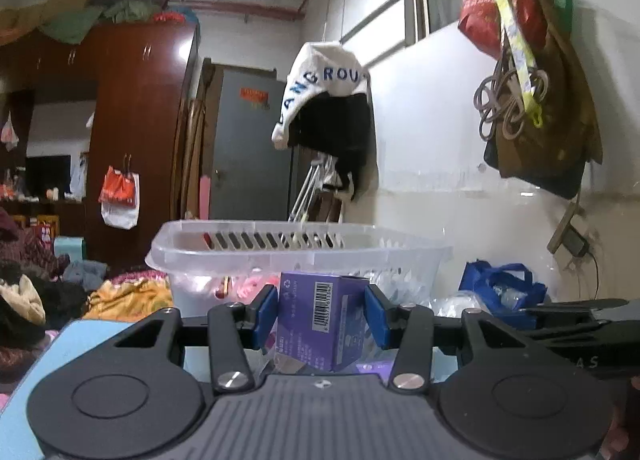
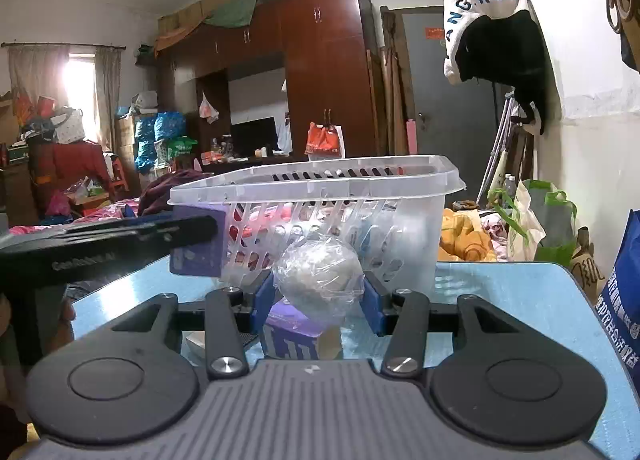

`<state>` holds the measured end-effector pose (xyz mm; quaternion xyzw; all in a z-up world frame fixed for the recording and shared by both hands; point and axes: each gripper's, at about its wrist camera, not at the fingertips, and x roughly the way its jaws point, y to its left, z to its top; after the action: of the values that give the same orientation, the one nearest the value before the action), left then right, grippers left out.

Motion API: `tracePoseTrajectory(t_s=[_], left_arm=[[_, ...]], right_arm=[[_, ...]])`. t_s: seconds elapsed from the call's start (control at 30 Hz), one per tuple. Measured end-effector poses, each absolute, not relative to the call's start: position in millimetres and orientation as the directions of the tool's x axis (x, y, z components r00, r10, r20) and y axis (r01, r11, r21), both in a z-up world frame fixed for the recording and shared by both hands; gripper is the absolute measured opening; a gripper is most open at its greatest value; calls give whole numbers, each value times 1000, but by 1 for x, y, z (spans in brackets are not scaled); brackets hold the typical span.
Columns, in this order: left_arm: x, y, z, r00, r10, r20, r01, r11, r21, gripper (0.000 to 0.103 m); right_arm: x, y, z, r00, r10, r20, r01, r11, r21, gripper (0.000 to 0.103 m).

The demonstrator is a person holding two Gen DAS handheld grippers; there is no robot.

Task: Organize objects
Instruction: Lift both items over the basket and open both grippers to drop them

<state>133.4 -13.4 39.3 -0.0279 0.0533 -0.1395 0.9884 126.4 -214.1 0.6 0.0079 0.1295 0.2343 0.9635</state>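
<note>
From the left wrist, the left gripper [image 1: 321, 310] is clamped on a purple box [image 1: 316, 320], held just before the clear basket [image 1: 256, 248]; a blue bag [image 1: 500, 284] sits to the right.

From the right wrist, the right gripper [image 2: 319, 302] clasps a plastic-wrapped ball [image 2: 318, 272] above the blue table [image 2: 520, 300], the basket close behind.

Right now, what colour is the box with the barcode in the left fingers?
Purple, with a white barcode label. The box shows best in the left wrist view.
</note>
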Motion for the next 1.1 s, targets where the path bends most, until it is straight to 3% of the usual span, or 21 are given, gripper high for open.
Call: tracePoseTrajectory(t_s=[0.5, 0.8, 0.93, 1.0, 1.1], left_arm=[[134, -9, 37, 959, -267, -98, 260, 962, -82, 50], [121, -1, 45, 970, -242, -20, 240, 967, -88, 49], [123, 2, 81, 965, -261, 6, 260, 961, -95, 49], [139, 1, 110, 962, -273, -17, 270, 957, -110, 49], [185, -2, 144, 957, -264, -119, 249, 960, -129, 49]], right_arm=[[121, -212, 2, 870, 445, -213, -444, 894, 59, 50], [112, -219, 7, 886, 447, -126, -442, 895, 66, 50], [114, -212, 29, 885, 452, -117, -450, 892, 39, 50], [123, -206, 50, 889, 445, -111, -446, 895, 16, 49], [157, -195, 82, 904, 404, -141, -411, 911, -23, 49]])
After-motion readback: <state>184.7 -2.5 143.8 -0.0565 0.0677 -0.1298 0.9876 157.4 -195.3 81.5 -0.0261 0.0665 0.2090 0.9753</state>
